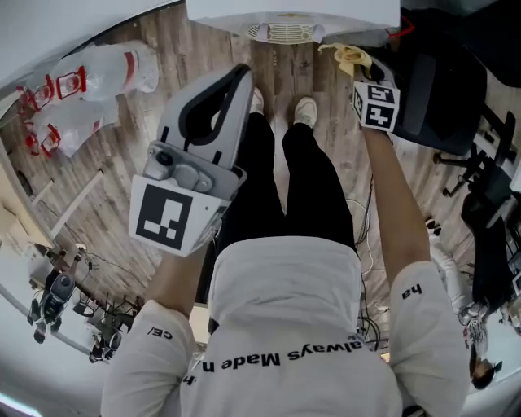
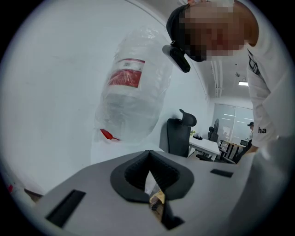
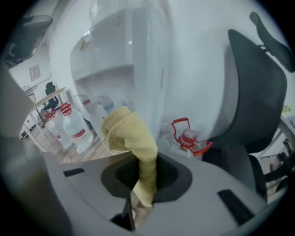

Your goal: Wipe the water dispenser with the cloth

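Observation:
The white water dispenser (image 1: 285,12) stands at the top of the head view, its round grille (image 1: 281,32) just above the person's feet. In the right gripper view the dispenser's body (image 3: 138,60) rises close ahead. My right gripper (image 1: 360,67) is low beside the dispenser's foot, shut on a yellow cloth (image 1: 348,55). The cloth (image 3: 131,138) hangs bunched out of the right gripper (image 3: 145,184), close to the dispenser. My left gripper (image 1: 242,75) is held up near the camera, away from the dispenser. The left gripper (image 2: 150,161) has its jaws shut on nothing.
Large water bottles in plastic bags (image 1: 81,89) lie on the wooden floor at the left. A black office chair (image 1: 440,89) stands right of the dispenser. A red-handled bottle (image 3: 190,138) sits by the dispenser's base. Cables trail on the floor at the right.

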The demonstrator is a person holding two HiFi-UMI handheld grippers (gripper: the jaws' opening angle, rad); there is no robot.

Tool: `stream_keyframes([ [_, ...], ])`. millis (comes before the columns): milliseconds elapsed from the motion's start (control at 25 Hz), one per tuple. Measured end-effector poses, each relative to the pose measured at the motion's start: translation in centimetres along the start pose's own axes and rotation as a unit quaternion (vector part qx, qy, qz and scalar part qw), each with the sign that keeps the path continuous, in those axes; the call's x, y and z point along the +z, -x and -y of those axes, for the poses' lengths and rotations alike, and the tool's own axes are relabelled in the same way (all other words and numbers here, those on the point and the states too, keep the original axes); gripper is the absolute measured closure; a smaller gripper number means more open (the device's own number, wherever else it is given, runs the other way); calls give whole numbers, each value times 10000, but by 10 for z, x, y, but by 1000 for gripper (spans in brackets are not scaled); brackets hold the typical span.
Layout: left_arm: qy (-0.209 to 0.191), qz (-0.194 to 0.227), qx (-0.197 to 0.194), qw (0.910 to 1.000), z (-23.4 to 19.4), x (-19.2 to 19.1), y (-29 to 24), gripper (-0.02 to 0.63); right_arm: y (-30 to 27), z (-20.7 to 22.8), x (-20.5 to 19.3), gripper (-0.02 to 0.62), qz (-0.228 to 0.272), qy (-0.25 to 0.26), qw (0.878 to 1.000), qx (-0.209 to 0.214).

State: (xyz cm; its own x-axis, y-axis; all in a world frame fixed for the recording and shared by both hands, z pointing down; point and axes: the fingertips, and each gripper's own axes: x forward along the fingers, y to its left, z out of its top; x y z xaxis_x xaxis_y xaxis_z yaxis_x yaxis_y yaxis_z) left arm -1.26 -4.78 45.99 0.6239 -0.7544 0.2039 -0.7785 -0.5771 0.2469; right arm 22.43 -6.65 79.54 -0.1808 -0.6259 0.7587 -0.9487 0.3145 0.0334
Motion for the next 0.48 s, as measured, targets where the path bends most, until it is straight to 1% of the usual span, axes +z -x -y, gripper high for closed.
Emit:
stream_keyframes([
  [160, -13, 127, 97, 9999, 11, 23, 12, 588, 62, -3, 26, 535, 397, 62, 9992, 13],
  [320, -112, 199, 196, 9995, 21, 42, 25, 588, 123, -8, 57, 535, 765, 56, 9970, 55],
  [480, -200, 358, 257, 9988, 33, 63, 42, 588, 178, -24, 94, 535, 1130, -5, 9934, 206],
])
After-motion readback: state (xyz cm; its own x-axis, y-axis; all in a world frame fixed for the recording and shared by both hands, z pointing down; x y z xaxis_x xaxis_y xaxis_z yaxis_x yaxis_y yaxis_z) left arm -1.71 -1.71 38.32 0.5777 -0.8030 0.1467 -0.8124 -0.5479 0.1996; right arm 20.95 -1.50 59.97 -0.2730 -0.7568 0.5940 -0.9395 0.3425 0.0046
